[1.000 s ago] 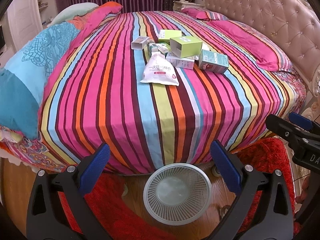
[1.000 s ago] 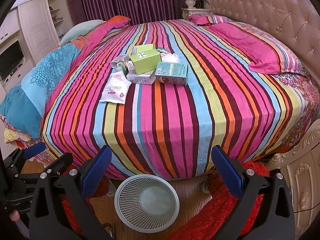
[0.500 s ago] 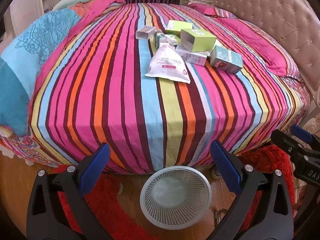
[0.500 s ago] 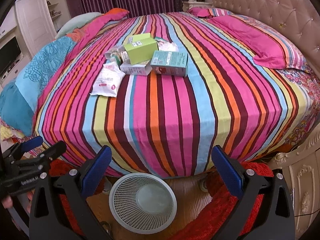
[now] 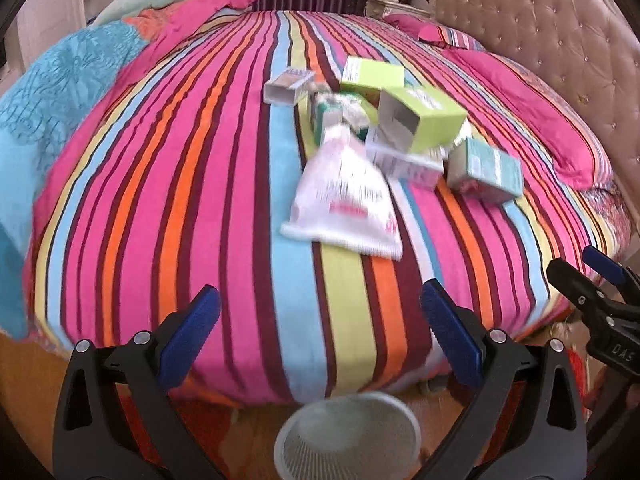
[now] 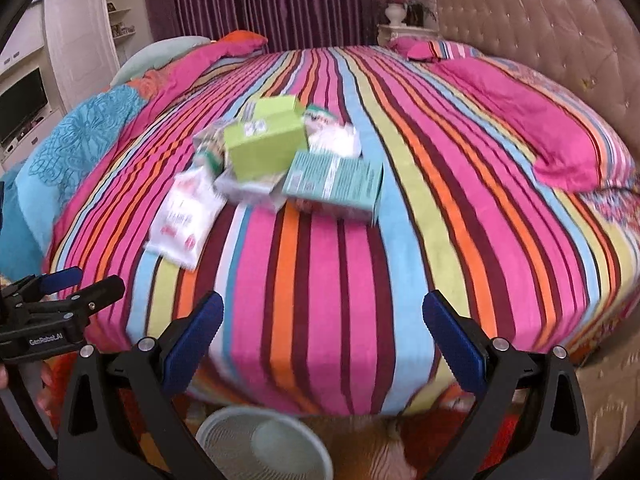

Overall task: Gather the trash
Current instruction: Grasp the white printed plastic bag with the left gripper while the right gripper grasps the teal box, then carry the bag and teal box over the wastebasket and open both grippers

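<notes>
Two grippers hang over the near edge of a striped bed, both with jaws spread wide and holding nothing: the left gripper and the right gripper. A heap of trash lies at centre frame in both views. Only the left view shows the open end of the lime box and the small grey carton at the heap's upper left. Only the right view shows a white cabinet at upper left. A white pouch lies nearest, its long axis running up the frame, narrow end toward the boxes. A teal box lies flat, long axis across the frame. A white mesh bin sits on the floor at bottom centre.
</notes>
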`<state>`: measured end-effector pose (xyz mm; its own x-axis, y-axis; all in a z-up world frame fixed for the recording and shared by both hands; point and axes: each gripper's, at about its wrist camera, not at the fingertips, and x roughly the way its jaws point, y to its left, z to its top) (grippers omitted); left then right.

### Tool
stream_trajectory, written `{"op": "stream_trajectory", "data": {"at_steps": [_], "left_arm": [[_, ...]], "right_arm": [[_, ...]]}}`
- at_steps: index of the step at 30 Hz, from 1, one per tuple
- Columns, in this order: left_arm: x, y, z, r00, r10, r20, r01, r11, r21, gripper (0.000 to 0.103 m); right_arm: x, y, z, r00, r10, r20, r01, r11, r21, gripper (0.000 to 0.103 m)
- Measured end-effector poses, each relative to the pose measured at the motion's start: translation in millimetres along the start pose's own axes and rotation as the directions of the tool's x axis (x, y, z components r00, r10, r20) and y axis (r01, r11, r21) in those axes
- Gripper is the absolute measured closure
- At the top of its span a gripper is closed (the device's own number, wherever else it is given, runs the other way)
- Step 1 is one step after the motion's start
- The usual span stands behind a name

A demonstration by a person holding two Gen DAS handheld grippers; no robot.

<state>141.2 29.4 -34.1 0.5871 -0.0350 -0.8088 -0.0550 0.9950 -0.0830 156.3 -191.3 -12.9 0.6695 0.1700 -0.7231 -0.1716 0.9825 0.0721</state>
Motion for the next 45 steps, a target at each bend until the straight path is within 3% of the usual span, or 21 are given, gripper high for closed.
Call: {"op": "stream_trajectory", "data": {"at_steps": [12,17,27,28,30,34,38,45], "left_arm": [[56,-5,58,1.000,-0.006,-0.014,0.006,1.000,0.007,0.006],[71,-14,64,0.999,0.024,-0.024,-0.023,0.999,0.047,0.006],[102,-23,70,0.995,0.089,-0.036,-0.086,0.992,0.092,0.007],[103,-23,68,0.995,0.092,-0.039,-0.088,0.992,0.093,0.009],[107,-22,65,0.997,0.043,-0.059,-0.038,0.996,0.081,0.036],[105,-20,61,0.998,0.028,-0.052,-0.025,0.998,0.057,0.037],[98,-16,61,0.998,0.030,-0.049,-0.028,0.999,0.029,0.038],[74,-11,63,1.000,0.019,-0.010,-0.019,1.000,0.007,0.039]], "right_arm": [[57,3,49,1.000,-0.002,0.013,0.002,1.000,0.025,0.008],[78,-1,61,1.000,-0.019,-0.020,0.021,0.997,0.072,0.008],[102,-5,69,0.991,-0.113,-0.076,0.116,0.993,0.036,0.009],[103,-6,69,0.990,-0.118,-0.075,0.121,0.992,0.034,0.012],[102,-8,70,0.991,-0.114,-0.068,0.116,0.993,0.021,0.017],[102,-6,70,0.992,-0.099,-0.078,0.097,0.995,-0.025,0.018],[91,-15,70,0.997,-0.044,-0.063,0.046,0.999,0.028,0.020],[73,-13,76,0.999,-0.034,-0.016,0.035,0.999,0.040,0.020]]}}
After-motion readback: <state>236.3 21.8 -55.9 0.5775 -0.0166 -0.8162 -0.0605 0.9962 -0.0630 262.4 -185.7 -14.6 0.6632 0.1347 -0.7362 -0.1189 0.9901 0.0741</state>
